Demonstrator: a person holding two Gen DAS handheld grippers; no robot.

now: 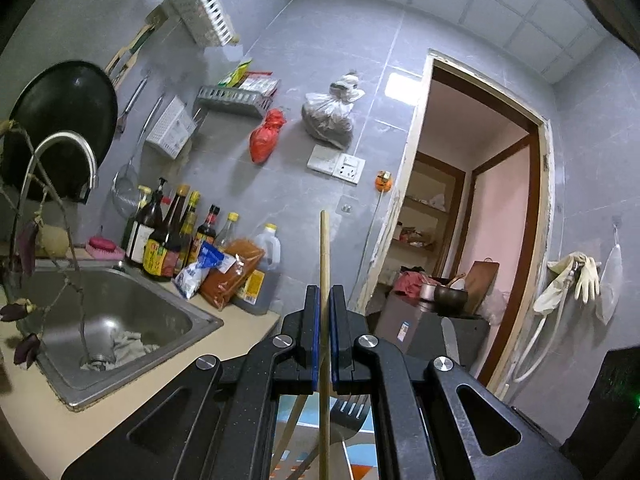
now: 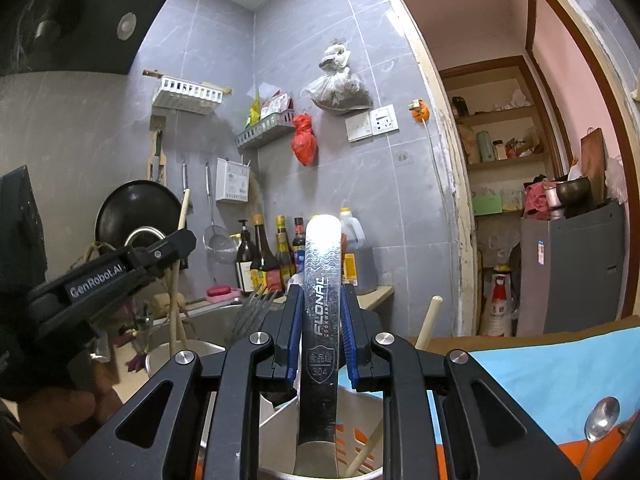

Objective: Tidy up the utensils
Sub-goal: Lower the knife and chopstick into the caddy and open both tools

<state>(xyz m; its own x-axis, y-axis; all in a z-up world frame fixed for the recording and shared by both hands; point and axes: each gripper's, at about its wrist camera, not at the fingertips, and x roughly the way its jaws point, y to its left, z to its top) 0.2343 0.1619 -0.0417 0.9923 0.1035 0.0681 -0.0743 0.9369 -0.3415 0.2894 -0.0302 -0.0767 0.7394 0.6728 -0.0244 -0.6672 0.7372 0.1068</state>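
- Two grippers: left gripper is clamped tight on one thin wooden chopstick, standing upright between its pads.
- Right gripper grips one flat, shiny steel handle, also upright, jaws narrowly apart.
- Below it, one metal holder with an orange slotted insert.
- One spoon lies on the blue cloth.
- Beyond, one steel sink.

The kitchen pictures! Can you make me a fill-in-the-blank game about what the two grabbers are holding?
1. The left gripper is shut on a thin wooden ____.
2. The right gripper is shut on a flat ____ handle with letters on it.
3. On the blue cloth lies a shiny ____.
4. The plastic bag hanging under the wall shelf is ____.

Missing words: stick; metal; spoon; red
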